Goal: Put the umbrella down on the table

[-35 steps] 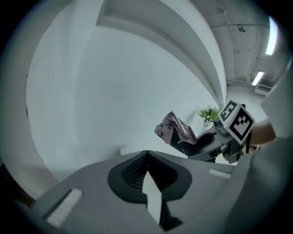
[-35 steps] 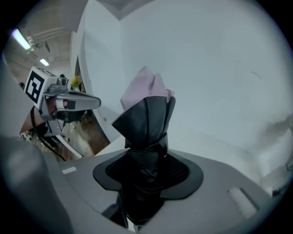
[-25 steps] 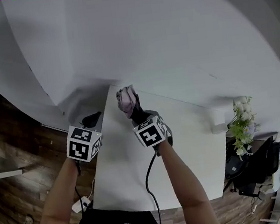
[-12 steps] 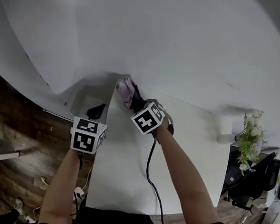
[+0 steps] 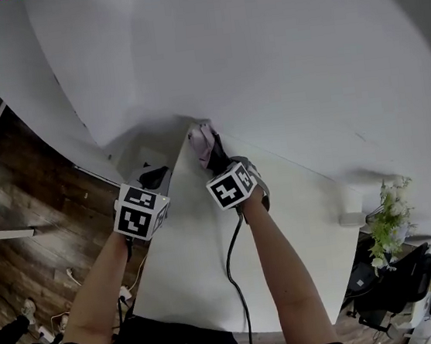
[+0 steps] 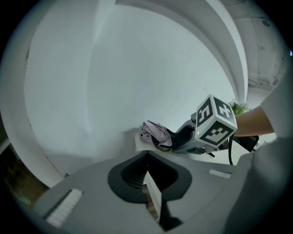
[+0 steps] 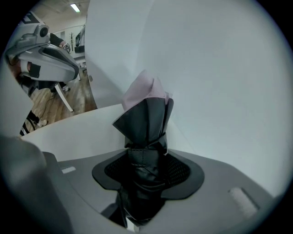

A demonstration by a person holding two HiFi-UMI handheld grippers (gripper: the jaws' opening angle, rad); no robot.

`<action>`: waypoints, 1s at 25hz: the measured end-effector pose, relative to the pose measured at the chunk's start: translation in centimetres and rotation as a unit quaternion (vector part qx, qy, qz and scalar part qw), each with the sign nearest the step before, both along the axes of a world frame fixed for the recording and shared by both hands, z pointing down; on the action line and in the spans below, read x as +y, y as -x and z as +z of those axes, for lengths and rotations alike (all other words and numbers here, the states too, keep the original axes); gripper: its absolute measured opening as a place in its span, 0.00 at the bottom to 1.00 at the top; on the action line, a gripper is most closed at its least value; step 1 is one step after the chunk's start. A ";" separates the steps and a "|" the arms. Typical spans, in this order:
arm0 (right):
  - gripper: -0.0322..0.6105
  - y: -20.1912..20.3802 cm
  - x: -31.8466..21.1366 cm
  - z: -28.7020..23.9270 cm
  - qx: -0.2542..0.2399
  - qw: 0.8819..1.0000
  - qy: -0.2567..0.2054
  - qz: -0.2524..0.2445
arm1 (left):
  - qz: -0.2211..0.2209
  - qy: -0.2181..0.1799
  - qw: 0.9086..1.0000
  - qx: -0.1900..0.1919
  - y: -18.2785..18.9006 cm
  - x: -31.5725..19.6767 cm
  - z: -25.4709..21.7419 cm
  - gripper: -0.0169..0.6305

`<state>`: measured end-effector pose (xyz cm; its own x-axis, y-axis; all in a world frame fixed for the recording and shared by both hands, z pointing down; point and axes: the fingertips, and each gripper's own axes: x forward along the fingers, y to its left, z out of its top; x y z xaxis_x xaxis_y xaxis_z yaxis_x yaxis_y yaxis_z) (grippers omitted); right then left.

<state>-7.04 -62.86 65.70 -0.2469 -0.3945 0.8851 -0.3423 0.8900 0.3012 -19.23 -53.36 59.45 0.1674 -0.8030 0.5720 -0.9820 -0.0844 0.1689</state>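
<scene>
A folded umbrella of pink and black fabric sits in my right gripper, over the far corner of the white table by the wall. Its black strapped end lies between the jaws, which are opening while the pads still touch it. The pink tip hangs low over the tabletop; I cannot tell whether it touches. My left gripper hovers at the table's left edge, shut and empty, with its tips meeting.
A white wall rises right behind the table. Wooden floor lies to the left. A black cable trails from the right gripper across the table. A flowering plant stands beyond the right end.
My right gripper has sunk with the umbrella toward the table's far corner and rolled a little. The left gripper has dropped slightly beside the table's left edge.
</scene>
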 end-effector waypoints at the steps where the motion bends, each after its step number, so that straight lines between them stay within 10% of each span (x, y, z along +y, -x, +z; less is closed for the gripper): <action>1: 0.41 0.0 -0.1 -0.1 -0.002 1.000 -0.008 0.002 | 0.000 0.000 1.000 -0.001 0.0 0.1 -0.1 0.03; 13: 0.57 -1.6 1.2 -2.1 -0.046 0.996 -0.066 0.039 | 0.017 -0.021 1.000 -0.012 -0.6 1.8 -2.8 0.03; 25: 0.46 -5.1 4.7 -11.6 -0.181 0.964 -0.138 0.136 | 0.032 -0.067 0.997 -0.004 -1.2 4.6 -7.0 0.03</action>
